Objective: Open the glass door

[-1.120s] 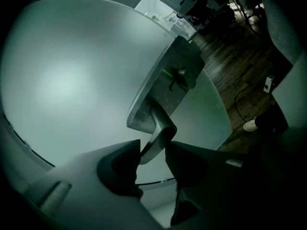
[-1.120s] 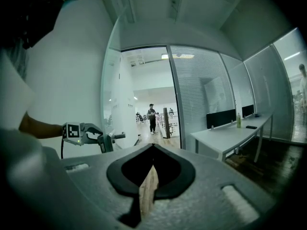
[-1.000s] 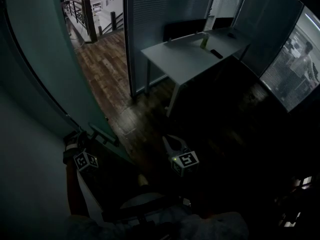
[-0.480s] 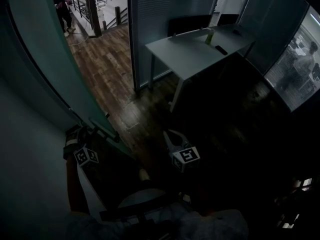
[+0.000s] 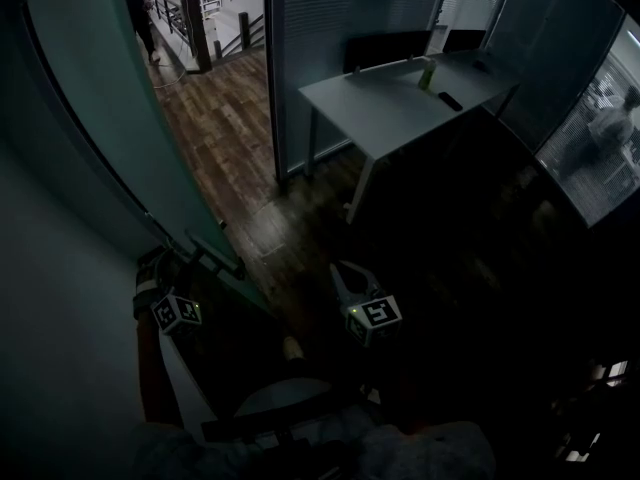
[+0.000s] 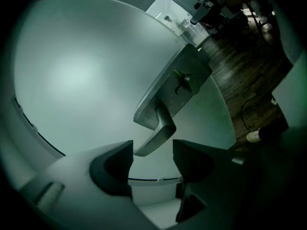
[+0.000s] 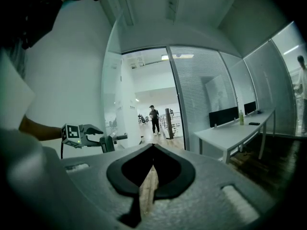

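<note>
The frosted glass door [image 5: 110, 118] stands ajar at the left, and its metal lever handle [image 5: 215, 255] juts toward the room. My left gripper [image 5: 185, 268] is at that handle. In the left gripper view the lever's tip [image 6: 156, 131] lies between the dark pads [image 6: 115, 169], which stand apart from it. Those jaws have just been opening, so the left gripper [image 6: 151, 147] is open. My right gripper [image 5: 345, 273] hangs in mid-room with its fingertips together and nothing between them. The right gripper [image 7: 152, 147] looks out at the doorway, where the left gripper [image 7: 96, 137] also shows.
A white desk [image 5: 400, 103] with a bottle [image 5: 428, 73] stands by a blinded glass partition [image 5: 320, 38]. Wood floor [image 5: 230, 138] runs through the doorway to a railing. A person [image 7: 154, 119] walks in the corridor beyond. Another person [image 5: 610, 118] stands behind glass at the right.
A person has come into view in the corridor beyond the doorway. Both grippers stay about where they were, the left one still at the handle.
</note>
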Motion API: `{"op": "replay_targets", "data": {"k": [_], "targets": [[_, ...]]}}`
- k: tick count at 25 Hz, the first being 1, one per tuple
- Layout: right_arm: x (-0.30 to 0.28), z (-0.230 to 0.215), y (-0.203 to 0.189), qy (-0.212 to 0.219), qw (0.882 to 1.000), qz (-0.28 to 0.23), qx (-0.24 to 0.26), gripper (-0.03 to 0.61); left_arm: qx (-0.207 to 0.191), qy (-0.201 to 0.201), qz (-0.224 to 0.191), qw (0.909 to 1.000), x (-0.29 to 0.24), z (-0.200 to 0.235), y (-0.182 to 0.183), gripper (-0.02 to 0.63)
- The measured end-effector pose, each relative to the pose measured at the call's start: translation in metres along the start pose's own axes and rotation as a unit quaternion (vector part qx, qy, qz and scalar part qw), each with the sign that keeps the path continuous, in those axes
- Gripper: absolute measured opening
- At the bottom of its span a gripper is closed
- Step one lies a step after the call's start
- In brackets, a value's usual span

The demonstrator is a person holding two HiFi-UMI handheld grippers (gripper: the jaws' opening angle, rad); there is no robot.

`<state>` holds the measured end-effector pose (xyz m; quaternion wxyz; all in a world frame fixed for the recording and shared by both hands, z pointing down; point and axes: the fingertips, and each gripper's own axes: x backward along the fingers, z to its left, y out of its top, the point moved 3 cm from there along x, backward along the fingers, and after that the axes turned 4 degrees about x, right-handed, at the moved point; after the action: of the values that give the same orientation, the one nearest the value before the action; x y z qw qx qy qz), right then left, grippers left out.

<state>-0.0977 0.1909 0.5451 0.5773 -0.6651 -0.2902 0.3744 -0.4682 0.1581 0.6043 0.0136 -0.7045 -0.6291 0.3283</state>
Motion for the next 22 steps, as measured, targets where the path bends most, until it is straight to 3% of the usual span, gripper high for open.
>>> {"op": "replay_targets", "data": {"k": [3,5,8,12,17,22], "targets": [[0.004,0.002,-0.001,0.0,1.0,0.0,-0.004,0.002,0.001,0.002,-0.003,1.0,0.011,0.0,0.003,0.273],[0.006,0.004,0.001,-0.001,1.0,-0.001,-0.007,0.002,0.023,-0.002,-0.013,0.9997,0.022,0.0,0.007,0.275],[0.007,0.007,-0.001,-0.004,1.0,-0.002,-0.009,0.002,0.091,0.0,-0.039,0.9951,0.036,0.0,0.014,0.276],[0.011,0.006,-0.001,-0.011,1.0,-0.001,-0.004,0.002,0.182,0.012,-0.069,0.9808,0.054,0.001,0.022,0.254],[0.019,0.004,-0.001,-0.023,1.0,0.001,-0.002,0.002,0.298,0.009,-0.129,0.9456,0.079,0.003,0.049,0.21],[0.024,0.006,-0.001,-0.03,1.0,0.001,-0.003,0.002,0.417,-0.026,-0.196,0.887,0.098,-0.01,0.087,0.13]]}}
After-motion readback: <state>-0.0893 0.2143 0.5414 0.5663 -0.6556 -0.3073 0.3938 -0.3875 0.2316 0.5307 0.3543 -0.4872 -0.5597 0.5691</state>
